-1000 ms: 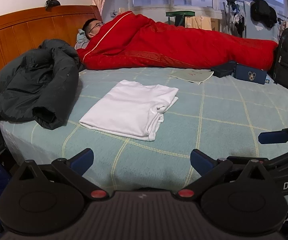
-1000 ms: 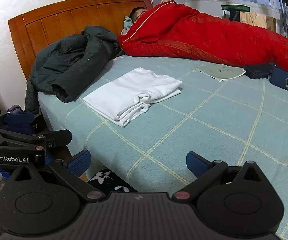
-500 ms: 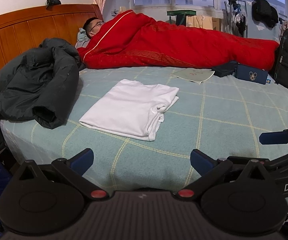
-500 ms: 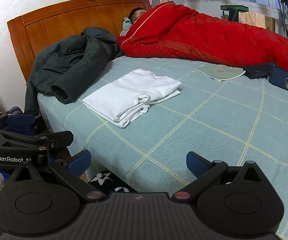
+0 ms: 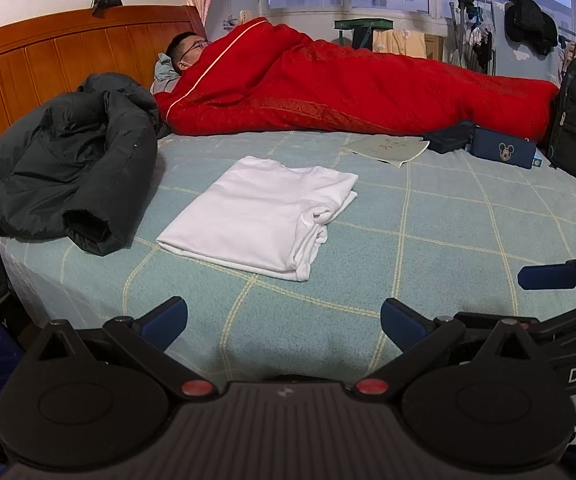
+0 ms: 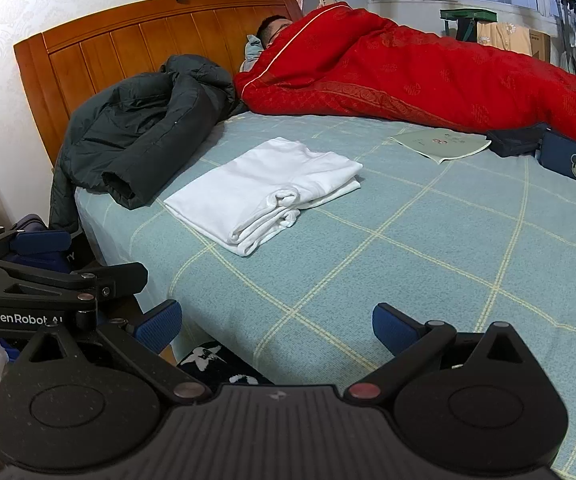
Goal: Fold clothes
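- Pale green checked bedspread [image 5: 468, 216] carries a folded white garment [image 5: 264, 212], left of middle, beside a dark jacket [image 5: 72, 160].
- Its long axis runs from the near edge toward the red quilt [image 5: 348, 88]; rolled edges face right.
- Left gripper [image 5: 284, 320] and right gripper [image 6: 276, 324] are both spread, empty, short of it.

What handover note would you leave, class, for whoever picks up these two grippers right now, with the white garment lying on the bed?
Left gripper: open, empty, held back at the bed's near edge.
Right gripper: open, empty, also clear of the cloth.
White garment: folded into a neat rectangle on the green checked bedspread, touched by neither gripper.
Dark puffer jacket: crumpled, unfolded, by the headboard, left of the garment.
Done: the white garment looks finished.
Left: probably the jacket. Mind the person under the red quilt behind.
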Action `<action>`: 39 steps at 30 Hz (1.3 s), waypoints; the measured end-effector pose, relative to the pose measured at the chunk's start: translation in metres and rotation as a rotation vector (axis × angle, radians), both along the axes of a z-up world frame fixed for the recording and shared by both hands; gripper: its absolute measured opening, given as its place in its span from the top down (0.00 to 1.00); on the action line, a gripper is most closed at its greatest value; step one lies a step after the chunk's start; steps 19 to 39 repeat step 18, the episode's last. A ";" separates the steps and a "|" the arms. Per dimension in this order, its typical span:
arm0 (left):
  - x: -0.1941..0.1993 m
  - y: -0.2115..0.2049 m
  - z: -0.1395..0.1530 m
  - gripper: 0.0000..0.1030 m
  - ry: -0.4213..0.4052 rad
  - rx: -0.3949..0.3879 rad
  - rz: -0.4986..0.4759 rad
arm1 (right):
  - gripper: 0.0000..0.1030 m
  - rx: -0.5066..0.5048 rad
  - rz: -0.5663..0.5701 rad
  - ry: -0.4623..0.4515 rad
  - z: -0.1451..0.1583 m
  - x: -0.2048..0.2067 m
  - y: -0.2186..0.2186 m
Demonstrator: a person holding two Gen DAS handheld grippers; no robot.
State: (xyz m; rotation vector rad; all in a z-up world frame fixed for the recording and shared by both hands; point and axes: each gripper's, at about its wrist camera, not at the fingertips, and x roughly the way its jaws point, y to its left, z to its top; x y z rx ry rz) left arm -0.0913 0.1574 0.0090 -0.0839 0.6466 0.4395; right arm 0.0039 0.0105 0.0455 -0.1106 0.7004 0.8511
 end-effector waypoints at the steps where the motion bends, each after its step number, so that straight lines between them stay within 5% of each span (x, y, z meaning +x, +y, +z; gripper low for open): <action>1: 0.000 0.000 0.000 0.01 -0.001 0.000 0.000 | 0.00 0.001 0.000 0.000 0.000 0.000 0.000; 39: -0.001 0.001 0.000 0.01 -0.004 0.001 0.002 | 0.00 0.001 0.003 -0.005 0.002 -0.002 0.000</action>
